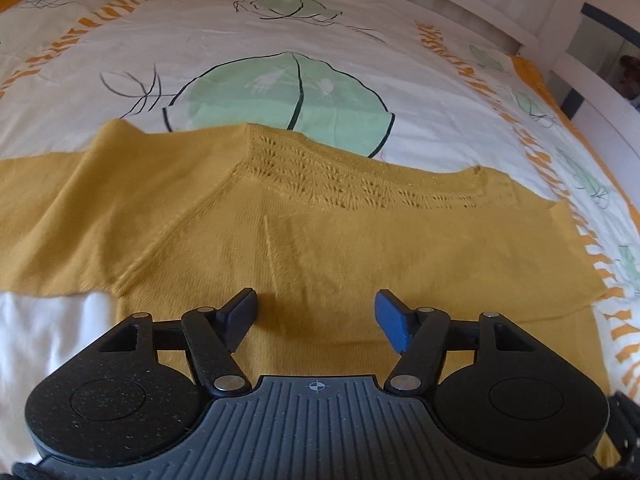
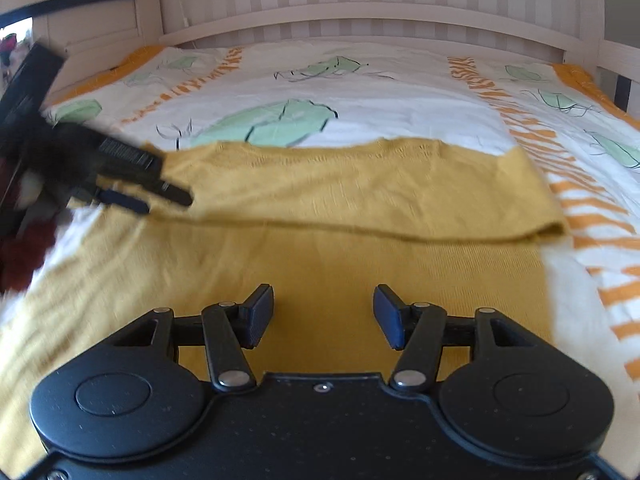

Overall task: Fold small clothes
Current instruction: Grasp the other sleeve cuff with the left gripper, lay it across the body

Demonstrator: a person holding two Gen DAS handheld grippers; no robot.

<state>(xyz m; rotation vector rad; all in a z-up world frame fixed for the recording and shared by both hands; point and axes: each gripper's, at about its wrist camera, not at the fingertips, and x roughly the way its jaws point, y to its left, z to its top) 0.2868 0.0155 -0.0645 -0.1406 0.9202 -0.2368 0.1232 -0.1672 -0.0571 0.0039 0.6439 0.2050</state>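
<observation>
A mustard-yellow knit top [image 1: 280, 240] lies flat on the bed, its lace-patterned neckline [image 1: 360, 176] toward the far side. My left gripper [image 1: 316, 312] is open and empty, low over the top's body. In the right wrist view the top [image 2: 340, 280] has a folded layer [image 2: 360, 188] lying across its far part. My right gripper [image 2: 324, 312] is open and empty just above the near part. The left gripper also shows in the right wrist view [image 2: 160, 200], blurred, at the left end of the folded layer, jaws apart.
The bed cover [image 1: 280, 60] is white with green leaf prints and orange bands. A white slatted bed frame [image 2: 360, 16] runs along the far side and a rail [image 1: 592, 80] along the right. Dark red cloth [image 2: 24, 256] lies at the left edge.
</observation>
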